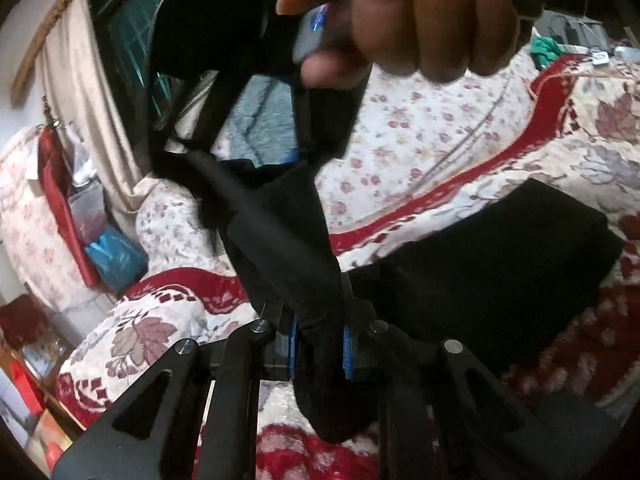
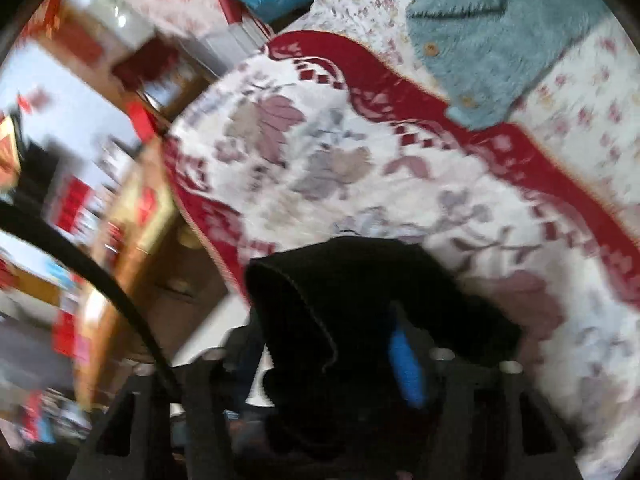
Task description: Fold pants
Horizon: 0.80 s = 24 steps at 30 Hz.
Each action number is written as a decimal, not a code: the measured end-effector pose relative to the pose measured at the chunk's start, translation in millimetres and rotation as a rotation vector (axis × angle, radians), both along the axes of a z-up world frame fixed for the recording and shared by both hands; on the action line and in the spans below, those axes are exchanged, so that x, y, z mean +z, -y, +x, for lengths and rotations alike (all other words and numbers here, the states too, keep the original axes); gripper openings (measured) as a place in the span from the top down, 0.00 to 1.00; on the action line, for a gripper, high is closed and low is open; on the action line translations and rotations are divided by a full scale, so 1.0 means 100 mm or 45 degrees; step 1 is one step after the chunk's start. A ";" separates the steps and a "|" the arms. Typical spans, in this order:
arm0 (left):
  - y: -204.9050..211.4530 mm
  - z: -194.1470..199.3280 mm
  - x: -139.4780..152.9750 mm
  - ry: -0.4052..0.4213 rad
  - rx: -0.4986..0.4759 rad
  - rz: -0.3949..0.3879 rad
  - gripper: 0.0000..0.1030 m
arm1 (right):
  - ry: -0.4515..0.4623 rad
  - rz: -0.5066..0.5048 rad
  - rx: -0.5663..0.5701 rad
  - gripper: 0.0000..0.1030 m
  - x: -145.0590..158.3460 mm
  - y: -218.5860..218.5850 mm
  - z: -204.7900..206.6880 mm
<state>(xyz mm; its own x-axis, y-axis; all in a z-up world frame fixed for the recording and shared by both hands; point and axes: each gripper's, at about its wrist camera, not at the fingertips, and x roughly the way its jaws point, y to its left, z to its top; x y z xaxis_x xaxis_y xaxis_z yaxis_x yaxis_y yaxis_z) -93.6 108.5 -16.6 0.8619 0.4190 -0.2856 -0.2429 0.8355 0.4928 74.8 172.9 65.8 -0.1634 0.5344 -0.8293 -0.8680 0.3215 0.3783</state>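
The black pants [image 1: 480, 264] lie partly folded on the red-and-cream floral blanket [image 1: 440, 152], with one edge lifted. My left gripper [image 1: 320, 350] is shut on a stretched strip of the black fabric, held above the bed. In the left wrist view the other hand-held gripper [image 1: 248, 152] holds the far end of the same strip, with the person's hand [image 1: 400, 20] above it. In the right wrist view my right gripper [image 2: 340, 360] is shut on a bunched fold of the black pants [image 2: 340, 288]; one blue pad [image 2: 406, 364] shows. This view is motion-blurred.
A teal fleece garment [image 2: 480, 40] lies on the blanket at the far side. The bed edge [image 2: 200, 216] drops to a cluttered floor on the left, with red and orange boxes [image 2: 72, 200]. A curtain [image 1: 88, 120] and blue bag [image 1: 116, 256] stand beside the bed.
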 end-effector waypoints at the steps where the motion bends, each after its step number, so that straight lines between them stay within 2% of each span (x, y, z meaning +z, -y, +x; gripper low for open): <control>1: 0.04 0.00 0.00 -0.017 -0.014 0.004 0.86 | -0.008 -0.006 -0.013 0.79 -0.01 0.09 0.05; 2: 0.10 -0.01 0.01 -0.032 -0.034 0.013 0.86 | -0.020 -0.004 -0.045 0.83 -0.01 0.21 0.12; 4: 0.31 -0.02 0.03 -0.066 -0.091 0.044 0.86 | -0.008 -0.007 -0.107 0.85 -0.01 0.49 0.26; 7: 0.64 0.05 0.04 -0.123 -0.155 0.100 0.86 | -0.105 -0.006 -0.205 0.85 -0.13 0.92 0.53; 11: 1.09 0.26 -0.06 -0.269 -0.273 0.192 0.86 | -0.289 0.027 -0.382 0.85 -0.47 1.65 0.97; 14: 1.45 0.35 -0.18 -0.359 -0.376 0.259 0.86 | -0.357 0.037 -0.476 0.85 -0.74 2.00 1.18; 17: 1.70 0.38 -0.25 -0.417 -0.431 0.305 0.86 | -0.360 0.027 -0.562 0.84 -1.00 2.23 1.35; 18: 1.73 0.37 -0.24 -0.427 -0.442 0.296 0.86 | -0.372 0.022 -0.575 0.83 -1.06 2.26 1.37; 20: 1.73 0.34 -0.17 -0.454 -0.468 0.201 0.86 | -0.385 0.008 -0.634 0.72 -1.18 2.37 1.39; 22: 1.61 0.31 0.00 -0.460 -0.479 0.029 0.86 | -0.366 0.021 -0.636 0.69 -1.14 2.44 1.36; 24: 1.37 0.32 0.21 -0.459 -0.466 -0.210 0.86 | -0.309 0.013 -0.648 0.67 -1.04 2.52 1.31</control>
<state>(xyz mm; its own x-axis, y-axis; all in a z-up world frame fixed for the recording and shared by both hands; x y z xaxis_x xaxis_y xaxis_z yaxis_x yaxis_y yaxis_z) -61.2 -28.0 4.1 0.7782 0.0338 -0.6271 0.2393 0.9073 0.3458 205.4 -79.4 -38.4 -0.0683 0.6036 -0.7944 -0.4921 0.6723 0.5531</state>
